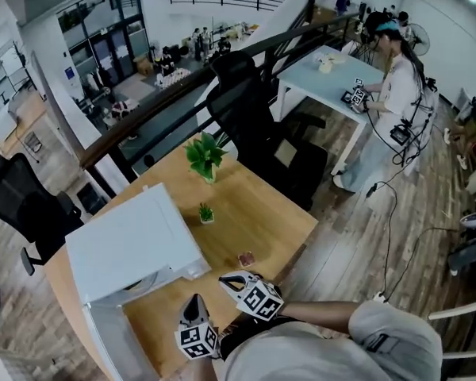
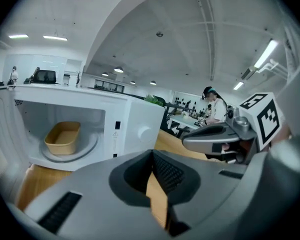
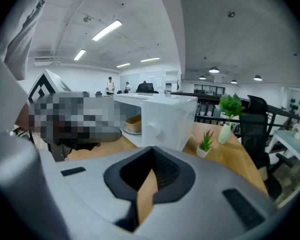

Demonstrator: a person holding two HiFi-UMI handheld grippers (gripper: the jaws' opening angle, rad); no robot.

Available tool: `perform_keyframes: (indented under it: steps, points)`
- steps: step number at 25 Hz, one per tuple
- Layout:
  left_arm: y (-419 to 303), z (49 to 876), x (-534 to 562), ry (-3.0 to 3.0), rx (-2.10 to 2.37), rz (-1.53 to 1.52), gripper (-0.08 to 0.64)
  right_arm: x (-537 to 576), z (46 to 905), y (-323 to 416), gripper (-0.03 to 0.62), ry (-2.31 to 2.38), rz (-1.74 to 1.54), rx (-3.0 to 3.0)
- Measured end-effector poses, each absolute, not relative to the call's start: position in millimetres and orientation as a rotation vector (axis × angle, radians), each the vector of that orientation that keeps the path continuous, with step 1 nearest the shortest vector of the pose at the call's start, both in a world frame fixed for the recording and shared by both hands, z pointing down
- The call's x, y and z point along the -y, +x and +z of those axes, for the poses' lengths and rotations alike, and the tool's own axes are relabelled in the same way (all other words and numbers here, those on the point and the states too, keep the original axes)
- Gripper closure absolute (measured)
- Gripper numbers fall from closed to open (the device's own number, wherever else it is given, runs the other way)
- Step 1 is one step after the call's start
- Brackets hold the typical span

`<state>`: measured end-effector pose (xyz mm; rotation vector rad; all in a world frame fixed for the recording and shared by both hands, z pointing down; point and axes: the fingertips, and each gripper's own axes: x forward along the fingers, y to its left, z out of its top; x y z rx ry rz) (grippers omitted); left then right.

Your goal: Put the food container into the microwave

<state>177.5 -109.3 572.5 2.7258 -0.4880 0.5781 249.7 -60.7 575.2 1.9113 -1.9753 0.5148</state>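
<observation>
**A:** Where is the food container?

**B:** The tan food container (image 2: 63, 138) sits upright inside the white microwave (image 2: 137, 121). It is on the turntable (image 2: 88, 147), toward the left of the cavity, and nothing touches it.

**A:** So the placing is done?

**B:** I'd judge so. The microwave door (image 2: 2, 134) stands swung wide on the left, so shutting it looks like the step in hand.

**A:** And the tools?

**B:** The left gripper (image 2: 152, 155) is clenched on nothing. Its jaws meet at the tips, and only the wooden table (image 1: 254, 213) shows through the slit below them. The right gripper (image 3: 151, 156) is pressed together too, and empty. From the head view both hang over the near edge of the table, close to the person's body. They are near each other and apart from the microwave.

**A:** How would you close it well?

**B:** Use one tool only, probably the left, since the door is on its side. Set the closed tips against the outer face of the door near its free edge, far from the hinge, and sweep it round in an arc. Keep the other gripper out of the opening. Push gently, because the microwave could slide toward the small potted plant (image 1: 206, 213) just beside its far right corner. The container looks well back from the sill, so the door should clear it.
</observation>
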Motion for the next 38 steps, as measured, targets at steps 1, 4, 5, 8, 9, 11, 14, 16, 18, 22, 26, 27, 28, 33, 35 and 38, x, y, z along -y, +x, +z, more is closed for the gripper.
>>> perform_keyframes:
  steps: [1,4,5,8,9,11,14,16,18,22,26,27,28,33,35,38]
  points:
    - [179,565,110,2.734,0.494,0.557,0.548,58,570,258,0.589,1.942,0.505,1.959]
    - [180,543,113,2.762,0.533,0.505,0.548,50,555,281,0.589,2.030,0.456,1.913]
    - [179,537,115,2.771,0.551,0.490,0.548,47,550,288,0.589,2.055,0.439,1.896]
    - [176,515,121,2.794,0.608,0.438,0.548,39,530,310,0.589,2.125,0.378,1.859]
    - [177,508,123,2.802,0.627,0.418,0.548,38,521,317,0.589,2.149,0.349,1.851]
    - [179,492,129,2.818,0.665,0.376,0.548,38,502,331,0.589,2.197,0.290,1.839]
    - [183,469,135,2.839,0.709,0.321,0.548,43,472,342,0.589,2.249,0.207,1.842]
    - [188,451,136,2.858,0.730,0.278,0.548,47,450,347,0.589,2.268,0.139,1.850]
    - [194,434,135,2.876,0.751,0.234,0.548,51,429,350,0.589,2.281,0.083,1.867]
    - [203,407,138,2.904,0.801,0.154,0.548,60,400,350,0.589,2.292,-0.006,1.910]
    - [211,389,138,2.917,0.823,0.102,0.548,60,382,350,0.589,2.282,-0.051,1.925]
    - [213,386,136,2.924,0.823,0.097,0.548,59,380,351,0.589,2.281,-0.055,1.924]
    - [215,385,134,2.929,0.824,0.095,0.548,58,379,353,0.589,2.289,-0.057,1.927]
    - [217,382,128,2.930,0.817,0.074,0.548,56,377,359,0.589,2.315,-0.064,1.935]
    - [218,382,127,2.931,0.819,0.078,0.548,57,376,359,0.589,2.314,-0.070,1.935]
    - [219,383,125,2.933,0.814,0.094,0.548,57,374,358,0.589,2.315,-0.076,1.936]
